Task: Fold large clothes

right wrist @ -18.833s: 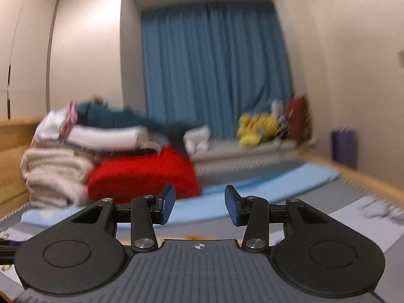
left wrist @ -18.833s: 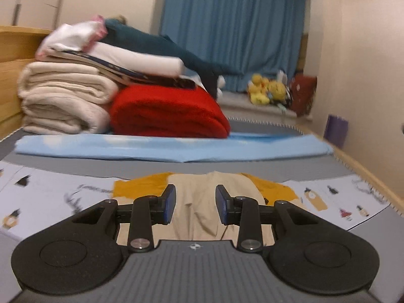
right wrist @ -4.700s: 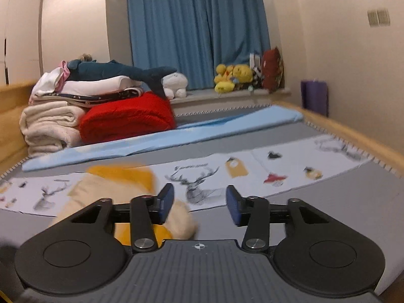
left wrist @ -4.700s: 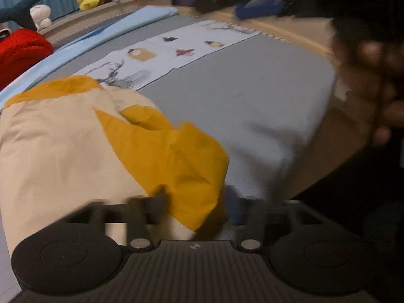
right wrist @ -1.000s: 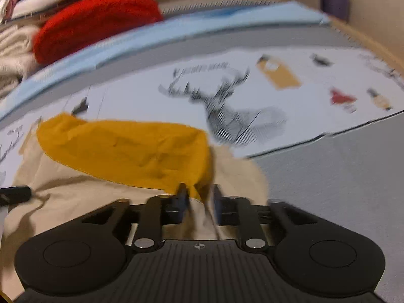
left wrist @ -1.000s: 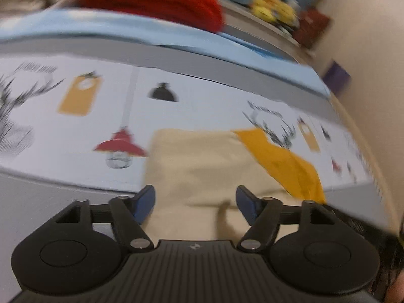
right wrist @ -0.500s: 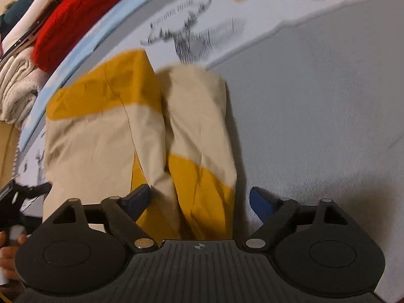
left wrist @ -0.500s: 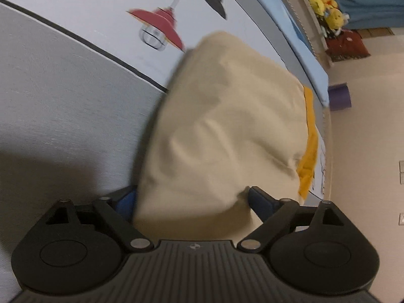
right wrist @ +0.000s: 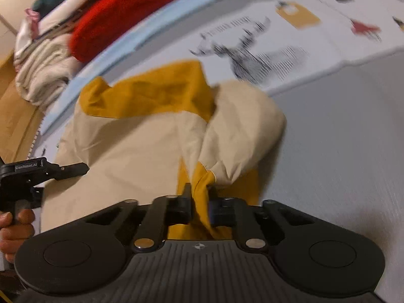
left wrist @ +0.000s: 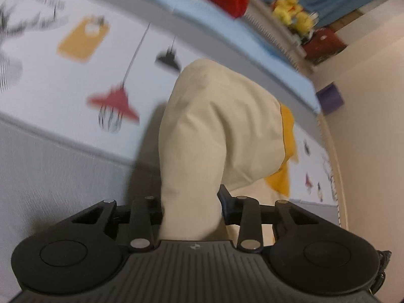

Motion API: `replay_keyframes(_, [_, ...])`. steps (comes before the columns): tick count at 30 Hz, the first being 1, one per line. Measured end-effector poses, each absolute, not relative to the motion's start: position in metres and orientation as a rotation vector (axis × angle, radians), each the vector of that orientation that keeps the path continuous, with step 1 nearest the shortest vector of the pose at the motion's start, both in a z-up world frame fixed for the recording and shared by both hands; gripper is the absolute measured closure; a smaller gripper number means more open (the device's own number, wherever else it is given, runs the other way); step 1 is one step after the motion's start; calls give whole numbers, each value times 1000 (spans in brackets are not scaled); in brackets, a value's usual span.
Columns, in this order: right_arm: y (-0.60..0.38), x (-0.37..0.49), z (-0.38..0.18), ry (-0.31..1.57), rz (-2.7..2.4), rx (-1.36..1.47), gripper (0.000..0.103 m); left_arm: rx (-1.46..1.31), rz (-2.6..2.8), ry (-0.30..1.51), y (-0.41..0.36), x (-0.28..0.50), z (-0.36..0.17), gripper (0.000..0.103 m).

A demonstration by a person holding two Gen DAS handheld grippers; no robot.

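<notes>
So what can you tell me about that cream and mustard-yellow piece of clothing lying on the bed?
The cream and mustard-yellow garment looks like soft, thin woven cloth, mostly cream with yellow panels at its far edge and near corner. It lies bunched and partly folded on the grey bedcover, reaching onto its printed white band. The right gripper is closing on a yellow fold; the left gripper is closing around a thick cream bundle, raised off the bed.

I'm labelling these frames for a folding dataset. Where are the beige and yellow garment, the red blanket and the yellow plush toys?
beige and yellow garment (right wrist: 131, 146), right wrist view, beige panel.
red blanket (right wrist: 121, 12), right wrist view, top surface.
yellow plush toys (left wrist: 294, 12), left wrist view, middle of the group.
</notes>
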State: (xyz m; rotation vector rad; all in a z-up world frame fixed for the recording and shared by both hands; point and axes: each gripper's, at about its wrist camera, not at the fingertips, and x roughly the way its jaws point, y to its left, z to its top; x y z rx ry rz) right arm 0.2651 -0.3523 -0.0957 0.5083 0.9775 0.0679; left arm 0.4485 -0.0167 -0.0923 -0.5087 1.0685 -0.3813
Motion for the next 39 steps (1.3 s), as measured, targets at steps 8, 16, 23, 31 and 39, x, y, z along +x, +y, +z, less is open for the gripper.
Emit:
replay_keyframes(8, [-314,302,-81,776,144,548,96,-525,-288,978,38,481,-73,57])
replay_keyframes(16, [-283,324,-92,825,77,432,96,-408,-186,950,86,478,-59,37])
replay_keyframes(23, [-285,312,-87,852,-14,370,79,-359,-346,1057,100,454,-51,37])
replay_keyframes(31, [-308,280,-77,949,63,467,54,-145,-460,1209,74,409,-93,25])
replay_keyframes(39, [-281,251,-87,1128,170,225,52,2,-407,1189,55,376,-84,24])
